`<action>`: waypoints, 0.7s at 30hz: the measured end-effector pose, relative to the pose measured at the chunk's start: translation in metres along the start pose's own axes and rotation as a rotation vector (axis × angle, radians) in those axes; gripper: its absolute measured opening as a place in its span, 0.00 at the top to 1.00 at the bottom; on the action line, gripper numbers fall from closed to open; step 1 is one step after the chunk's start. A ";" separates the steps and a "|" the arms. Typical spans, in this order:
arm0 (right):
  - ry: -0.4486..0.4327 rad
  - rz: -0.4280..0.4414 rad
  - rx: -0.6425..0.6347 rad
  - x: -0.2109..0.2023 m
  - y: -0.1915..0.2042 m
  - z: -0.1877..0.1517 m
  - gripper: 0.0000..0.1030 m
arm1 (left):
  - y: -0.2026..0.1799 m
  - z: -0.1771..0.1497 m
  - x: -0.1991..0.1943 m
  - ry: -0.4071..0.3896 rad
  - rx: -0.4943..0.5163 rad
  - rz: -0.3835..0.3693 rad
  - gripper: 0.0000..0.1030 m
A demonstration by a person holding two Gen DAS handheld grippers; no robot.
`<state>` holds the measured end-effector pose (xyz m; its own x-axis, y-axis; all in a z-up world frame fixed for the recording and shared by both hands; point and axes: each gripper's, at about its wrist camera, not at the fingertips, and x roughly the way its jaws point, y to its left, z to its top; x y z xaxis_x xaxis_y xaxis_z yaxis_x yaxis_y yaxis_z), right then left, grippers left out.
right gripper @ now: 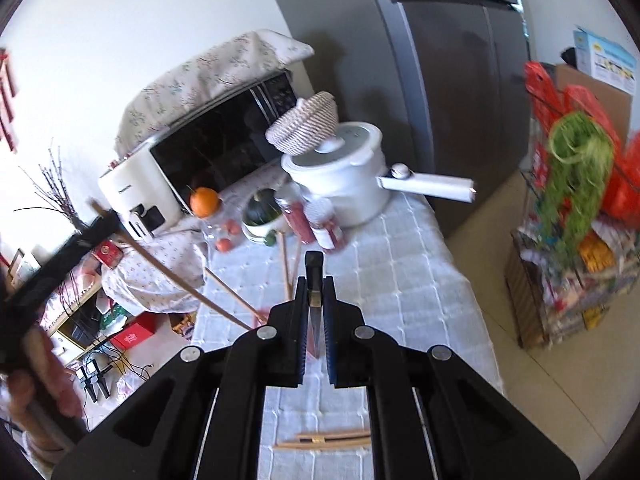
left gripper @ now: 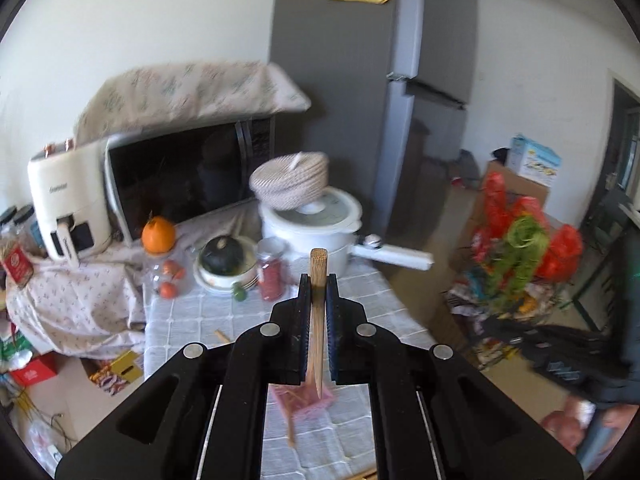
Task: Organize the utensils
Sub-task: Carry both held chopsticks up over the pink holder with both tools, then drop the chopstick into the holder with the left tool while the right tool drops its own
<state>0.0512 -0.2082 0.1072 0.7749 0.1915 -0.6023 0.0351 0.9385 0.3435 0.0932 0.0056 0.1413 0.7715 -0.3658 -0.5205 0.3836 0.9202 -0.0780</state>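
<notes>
My left gripper (left gripper: 318,284) is shut on a wooden chopstick (left gripper: 318,320) that stands upright between the fingers, its tip over a pink holder (left gripper: 306,398) on the table. In the right wrist view the left gripper (right gripper: 105,220) shows at the left with that chopstick (right gripper: 180,284) slanting down toward the holder. My right gripper (right gripper: 315,286) is shut on a black-handled chopstick (right gripper: 314,280), held upright above the table. More wooden chopsticks (right gripper: 286,264) lean out of the holder, and several lie flat on the cloth (right gripper: 324,440) near me.
A checked white cloth covers the table (right gripper: 400,264). At its far end stand a white pot with a long handle (right gripper: 344,176), a woven basket (right gripper: 304,124), red jars (right gripper: 298,220), a squash in a bowl (left gripper: 226,258), an orange (left gripper: 158,234), a microwave (left gripper: 180,176) and a white appliance (left gripper: 68,208). A fridge (right gripper: 460,80) and a cluttered rack (right gripper: 576,240) are at the right.
</notes>
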 end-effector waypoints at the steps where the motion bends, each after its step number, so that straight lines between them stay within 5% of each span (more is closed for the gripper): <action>1: 0.000 0.007 -0.004 0.003 0.003 0.001 0.93 | 0.007 -0.005 0.013 0.017 -0.015 0.010 0.93; 7: -0.003 0.052 -0.034 0.025 0.020 0.005 0.93 | 0.035 -0.042 0.056 0.114 -0.067 0.030 0.78; 11: -0.002 0.052 -0.065 0.035 0.033 0.005 0.93 | 0.051 -0.043 0.031 0.028 -0.137 0.003 0.72; 15: -0.003 0.054 -0.084 0.046 0.045 0.008 0.93 | 0.061 -0.036 -0.005 -0.091 -0.180 0.027 0.50; 21: 0.015 0.047 -0.097 0.074 0.059 0.007 0.93 | 0.066 -0.040 -0.011 -0.101 -0.179 0.066 0.49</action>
<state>0.1147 -0.1412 0.0880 0.7645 0.2398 -0.5984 -0.0631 0.9516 0.3008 0.0895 0.0758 0.1075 0.8427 -0.3073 -0.4421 0.2408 0.9495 -0.2009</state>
